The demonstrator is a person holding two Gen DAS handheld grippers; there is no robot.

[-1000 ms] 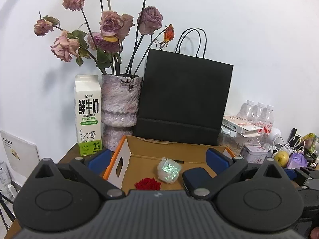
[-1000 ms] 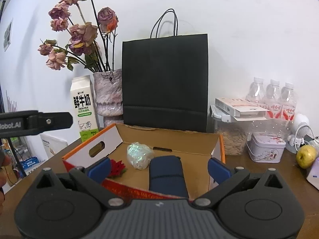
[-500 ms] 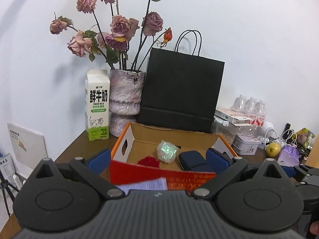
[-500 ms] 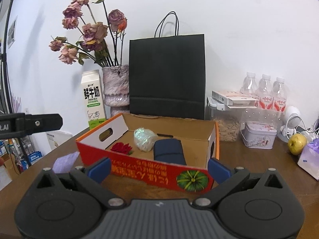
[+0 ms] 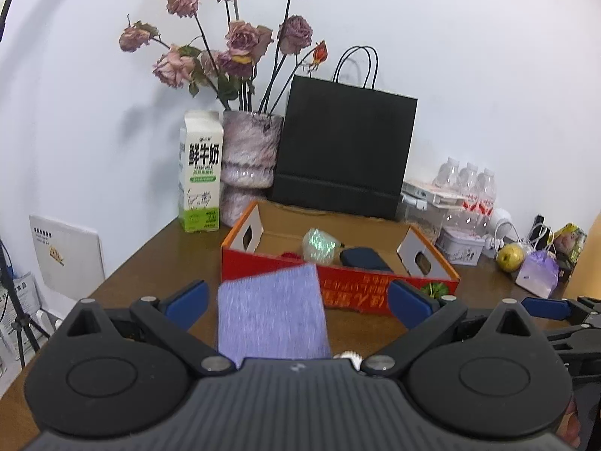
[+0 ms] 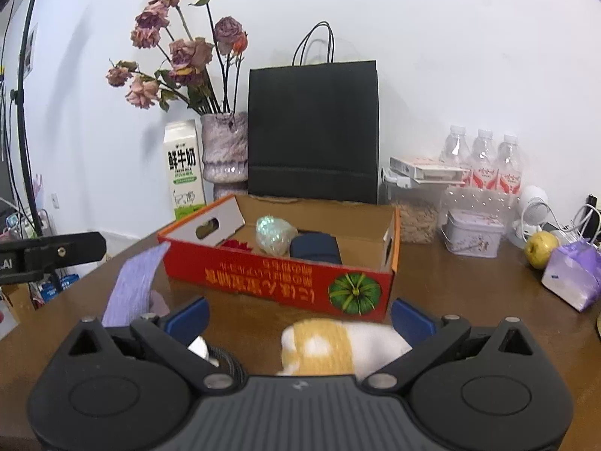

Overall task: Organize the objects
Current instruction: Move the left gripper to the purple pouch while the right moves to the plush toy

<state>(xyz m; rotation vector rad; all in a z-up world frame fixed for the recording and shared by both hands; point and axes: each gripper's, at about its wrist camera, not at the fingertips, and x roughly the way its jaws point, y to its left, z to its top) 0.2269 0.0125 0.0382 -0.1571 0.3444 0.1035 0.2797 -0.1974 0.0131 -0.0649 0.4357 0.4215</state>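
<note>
Both grippers hang low over the brown wooden counter point(image 6: 469, 285), just in front of the shallow red-and-orange cardboard box point(image 6: 285, 278). The left gripper point(image 5: 296, 300) has its blue fingers spread wide, with a flat lilac cloth point(image 5: 270, 315) lying between them. The right gripper point(image 6: 300, 317) is spread too, over a white-and-yellow sock point(image 6: 338, 345). Inside the box sit a shiny iridescent ball point(image 6: 272, 233), a navy pouch point(image 6: 315, 248) and a red flower point(image 6: 236, 244).

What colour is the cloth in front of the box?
Lilac cloth; clearest in the left wrist view.
</note>
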